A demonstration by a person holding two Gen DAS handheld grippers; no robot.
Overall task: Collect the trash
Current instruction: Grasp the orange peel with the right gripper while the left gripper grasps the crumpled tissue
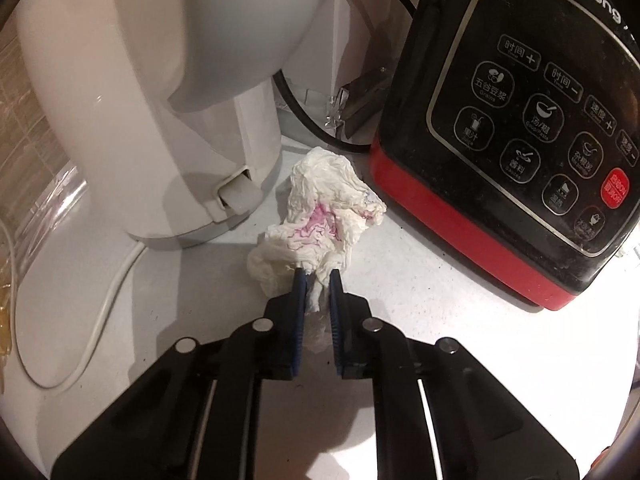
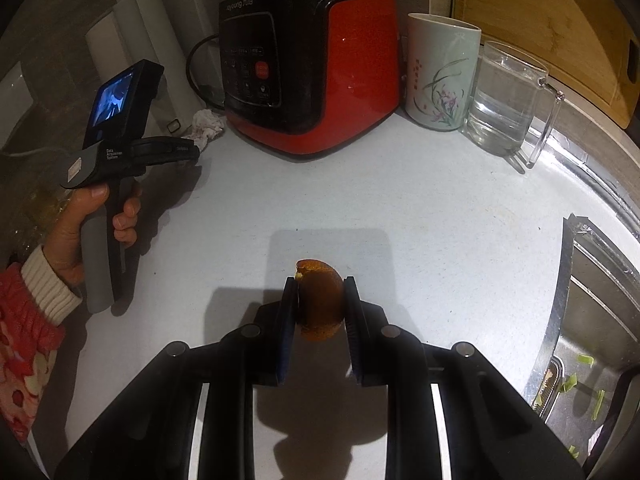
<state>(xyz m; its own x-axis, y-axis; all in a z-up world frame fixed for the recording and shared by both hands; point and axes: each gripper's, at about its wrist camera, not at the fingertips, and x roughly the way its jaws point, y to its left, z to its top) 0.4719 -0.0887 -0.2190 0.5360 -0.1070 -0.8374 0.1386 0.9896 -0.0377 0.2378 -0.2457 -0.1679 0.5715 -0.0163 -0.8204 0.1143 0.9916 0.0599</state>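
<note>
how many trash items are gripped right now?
2. Crumpled pink-stained tissue pinched by the left gripper, between kettle and blender; orange peel in the right gripper. More may be hidden.

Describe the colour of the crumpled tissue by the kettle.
The crumpled tissue is white with pink-magenta stains near its middle, clearest in the left wrist view.

both tools (image 1: 319,276) (image 2: 319,294) angled downward, jaws clamped

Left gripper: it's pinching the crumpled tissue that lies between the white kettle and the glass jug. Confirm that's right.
Not quite. The left gripper does pinch the crumpled tissue, but the left wrist view shows it lying between the white kettle and the red-and-black blender base, not the glass jug.
</note>
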